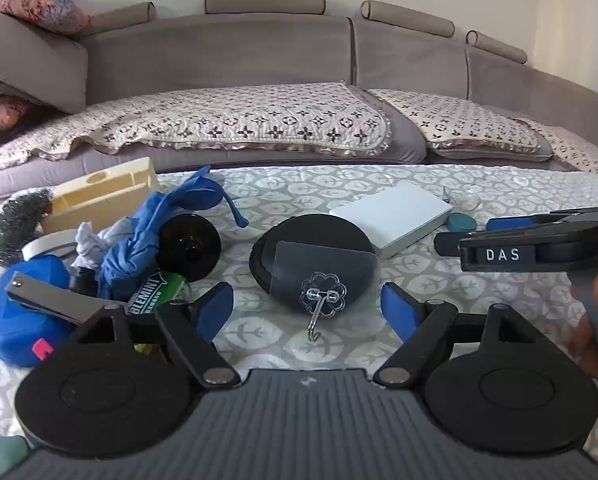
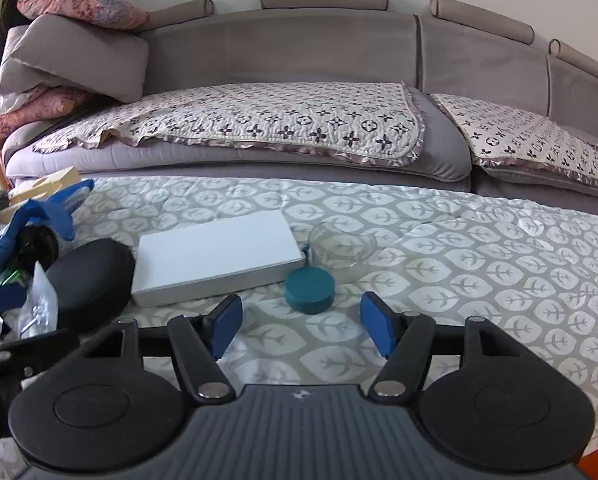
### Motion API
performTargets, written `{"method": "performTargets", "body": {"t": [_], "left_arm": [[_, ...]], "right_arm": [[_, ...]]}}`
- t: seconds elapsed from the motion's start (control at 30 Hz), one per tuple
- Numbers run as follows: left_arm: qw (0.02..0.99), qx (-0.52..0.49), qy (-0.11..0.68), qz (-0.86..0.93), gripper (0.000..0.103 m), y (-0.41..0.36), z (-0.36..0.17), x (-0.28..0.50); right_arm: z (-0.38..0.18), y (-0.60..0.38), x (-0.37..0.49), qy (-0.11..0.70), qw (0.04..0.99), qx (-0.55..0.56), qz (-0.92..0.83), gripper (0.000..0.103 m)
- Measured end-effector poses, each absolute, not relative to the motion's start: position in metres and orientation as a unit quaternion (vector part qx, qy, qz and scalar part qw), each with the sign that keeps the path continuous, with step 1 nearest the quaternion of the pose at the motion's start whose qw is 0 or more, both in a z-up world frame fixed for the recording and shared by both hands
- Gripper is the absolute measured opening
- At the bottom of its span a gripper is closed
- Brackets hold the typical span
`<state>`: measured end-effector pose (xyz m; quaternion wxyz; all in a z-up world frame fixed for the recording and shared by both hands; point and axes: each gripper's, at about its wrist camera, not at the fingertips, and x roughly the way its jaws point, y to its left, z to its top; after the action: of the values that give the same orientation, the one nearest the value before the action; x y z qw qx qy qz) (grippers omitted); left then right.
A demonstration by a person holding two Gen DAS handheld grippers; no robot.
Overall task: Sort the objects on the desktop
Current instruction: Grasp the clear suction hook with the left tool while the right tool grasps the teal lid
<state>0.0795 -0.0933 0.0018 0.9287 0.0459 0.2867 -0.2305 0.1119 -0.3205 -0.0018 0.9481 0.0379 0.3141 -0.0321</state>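
Note:
My left gripper point(image 1: 307, 308) stands open over the leaf-patterned cover. A clear plastic hook in its packet point(image 1: 322, 298) lies just ahead, between the blue pads point(image 1: 219, 304) and untouched. The packet rests on a black oval case point(image 1: 311, 232). In the right wrist view my right gripper point(image 2: 301, 326) is open with nothing between its fingers. A teal round box point(image 2: 310, 290) sits just beyond its tips. Behind that are a white flat box point(image 2: 215, 260) and a clear glass dish point(image 2: 341, 248).
A heap lies at the left: a blue glove point(image 1: 147, 232), a black reel point(image 1: 189, 246), a blue tape measure point(image 1: 23, 320), a green gum pack point(image 1: 155, 296), a cream tray point(image 1: 99, 192) and steel wool point(image 1: 19, 220). A grey sofa point(image 1: 259, 56) runs behind the table.

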Motion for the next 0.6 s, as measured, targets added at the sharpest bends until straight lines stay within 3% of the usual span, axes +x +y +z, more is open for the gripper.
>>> {"method": "performTargets", "body": {"t": [0.13, 0.17, 0.23, 0.27, 0.4, 0.6], "left_arm": [[0.922, 0.029, 0.305, -0.237, 0.06, -0.093, 0.001, 0.084], [0.92, 0.027, 0.307, -0.24, 0.058, -0.093, 0.001, 0.086], [0.92, 0.03, 0.306, -0.244, 0.056, -0.094, 0.002, 0.084], [0.921, 0.034, 0.304, -0.243, 0.056, -0.094, 0.002, 0.082], [0.924, 0.046, 0.292, -0.241, 0.052, -0.097, 0.004, 0.072], [0.927, 0.049, 0.285, -0.24, 0.036, -0.094, 0.008, 0.068]], "right_arm": [[-0.003, -0.321, 0.117, 0.315, 0.948, 0.039, -0.033, 0.065], [-0.003, -0.321, 0.117, 0.315, 0.948, 0.037, -0.034, 0.06], [-0.003, -0.321, 0.116, 0.312, 0.949, 0.035, -0.032, 0.043], [-0.002, -0.321, 0.115, 0.309, 0.95, 0.035, -0.031, 0.025], [-0.002, -0.322, 0.114, 0.307, 0.951, 0.037, -0.03, 0.025], [-0.001, -0.322, 0.108, 0.303, 0.952, 0.042, -0.028, 0.025]]}}
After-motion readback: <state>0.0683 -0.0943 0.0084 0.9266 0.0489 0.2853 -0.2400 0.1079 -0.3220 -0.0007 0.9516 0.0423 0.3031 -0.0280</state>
